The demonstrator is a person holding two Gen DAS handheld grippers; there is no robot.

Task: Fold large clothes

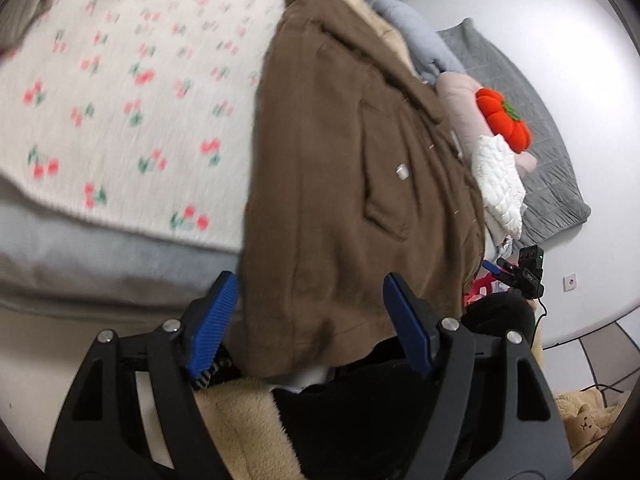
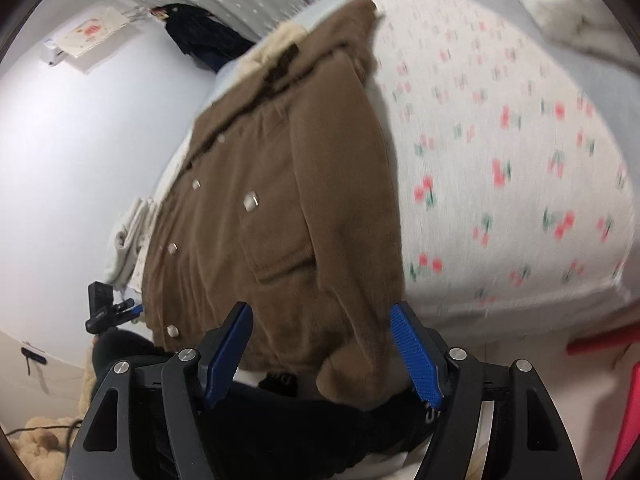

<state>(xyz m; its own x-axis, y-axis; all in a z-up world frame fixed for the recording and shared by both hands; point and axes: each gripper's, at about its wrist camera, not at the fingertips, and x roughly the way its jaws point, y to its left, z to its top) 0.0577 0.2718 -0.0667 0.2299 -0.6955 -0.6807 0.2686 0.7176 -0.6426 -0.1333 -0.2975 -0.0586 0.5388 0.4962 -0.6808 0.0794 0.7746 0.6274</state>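
A cherry-print blanket point(image 1: 120, 100) is covering the bed, with white wall point(image 1: 580, 40) showing at three o'clock. The brown jacket point(image 1: 340, 184) is lying folded on it at twelve o'clock from the left claw point(image 1: 310, 322) and right claw point(image 2: 322, 346), both spread wide, gripping nothing. Its soft, fuzzy cloth is bearing pale snap buttons point(image 2: 250, 201) and a flap pocket point(image 1: 384, 216).

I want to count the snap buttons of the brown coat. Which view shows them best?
The right wrist view: four pale snap buttons run down the brown coat. The left wrist view shows one.
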